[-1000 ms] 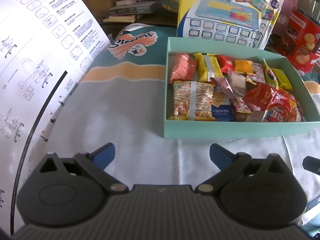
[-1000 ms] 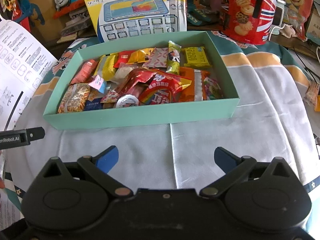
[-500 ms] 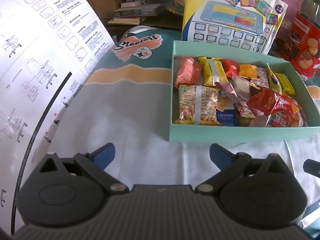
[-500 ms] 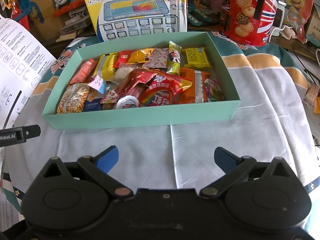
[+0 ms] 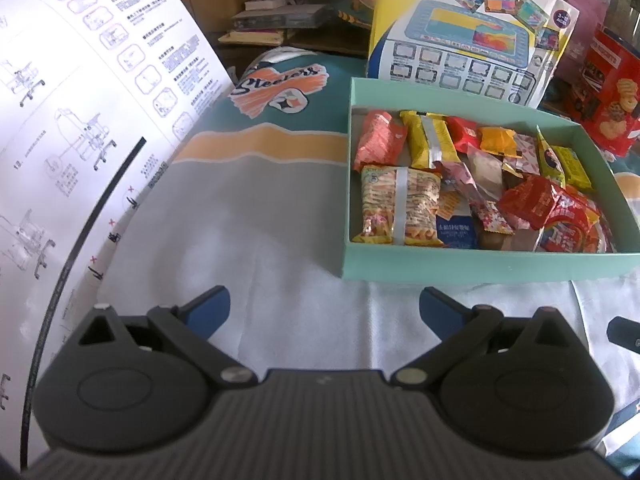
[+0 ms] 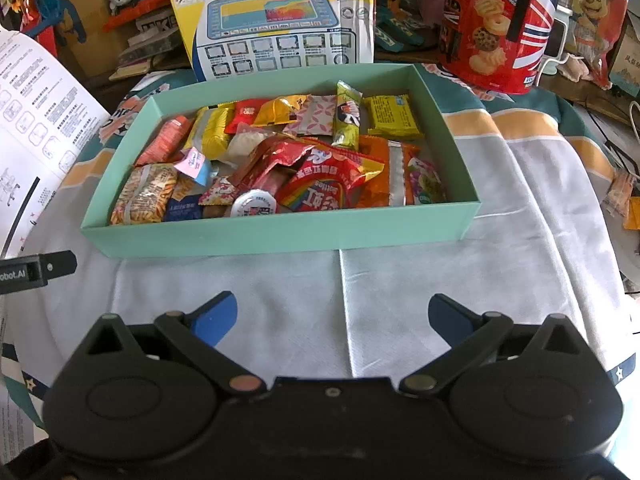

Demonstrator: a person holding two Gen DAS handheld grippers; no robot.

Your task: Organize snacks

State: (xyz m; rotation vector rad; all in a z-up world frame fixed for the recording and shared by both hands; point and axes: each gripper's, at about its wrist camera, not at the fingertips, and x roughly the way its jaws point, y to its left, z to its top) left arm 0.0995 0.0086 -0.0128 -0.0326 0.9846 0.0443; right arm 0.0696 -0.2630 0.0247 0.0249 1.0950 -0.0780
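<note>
A mint-green open box (image 6: pixel 280 236) sits on the cloth-covered table, filled with several snack packets: a red rainbow bag (image 6: pixel 328 188), a yellow wafer pack (image 6: pixel 394 116), a patterned noodle-snack bag (image 6: pixel 144 194). The box also shows in the left wrist view (image 5: pixel 480 266), right of centre, with the noodle-snack bag (image 5: pixel 400 206) at its near left. My right gripper (image 6: pixel 332 316) is open and empty, just in front of the box. My left gripper (image 5: pixel 324 304) is open and empty, left of the box front.
A large white instruction sheet (image 5: pixel 72 128) curves up at the left. A toy-tablet package (image 6: pixel 276 16) stands behind the box, a red biscuit tin (image 6: pixel 496 28) at back right. Small packets (image 6: pixel 620 196) lie at the table's right edge.
The left gripper has drifted left and slightly back, so the box sits further right in its view. The right gripper has barely moved. Both stay open.
</note>
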